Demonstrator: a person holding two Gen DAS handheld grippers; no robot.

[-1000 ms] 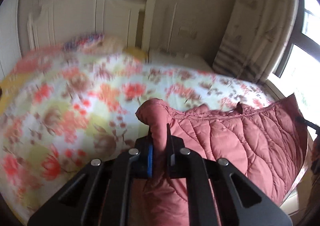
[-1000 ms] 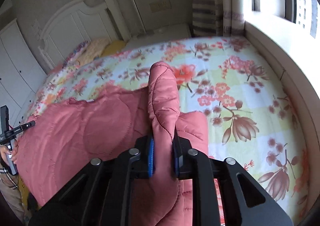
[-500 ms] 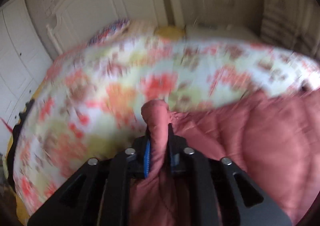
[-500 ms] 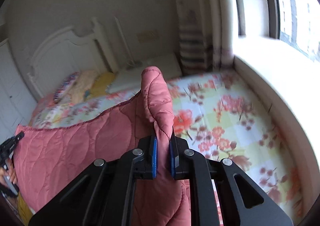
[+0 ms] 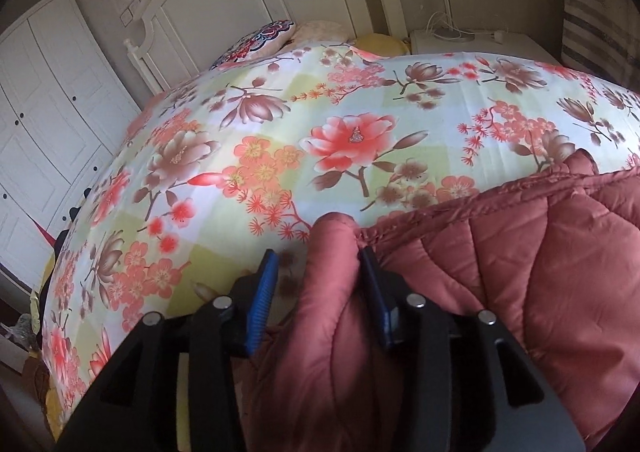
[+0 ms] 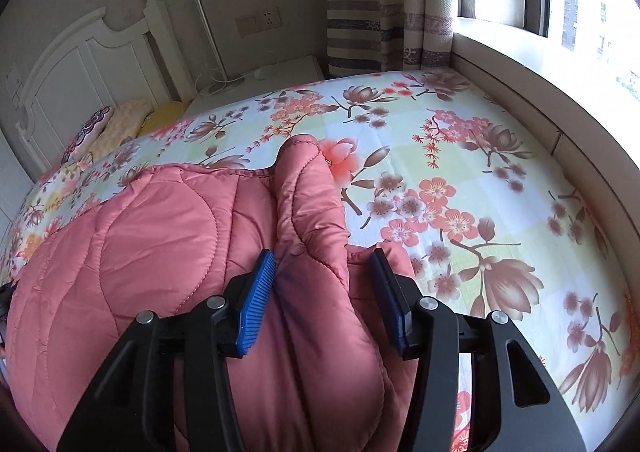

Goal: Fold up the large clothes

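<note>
- Quilted pink coat (image 6: pixel 168 252): laid across the flowered bed (image 6: pixel 460 139), near its foot; fold unfinished, I judge.
- My left gripper (image 5: pixel 318 284), right gripper (image 6: pixel 324 292): jaws just opened, coat edge loose between them.

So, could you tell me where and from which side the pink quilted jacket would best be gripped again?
Probably the raised corner folds of the pink quilted jacket, coming from the near edge. Each stands as a narrow ridge between the just-opened jaws of the right gripper and left gripper, thin enough to pinch; the flat quilted panel offers no edge.
</note>
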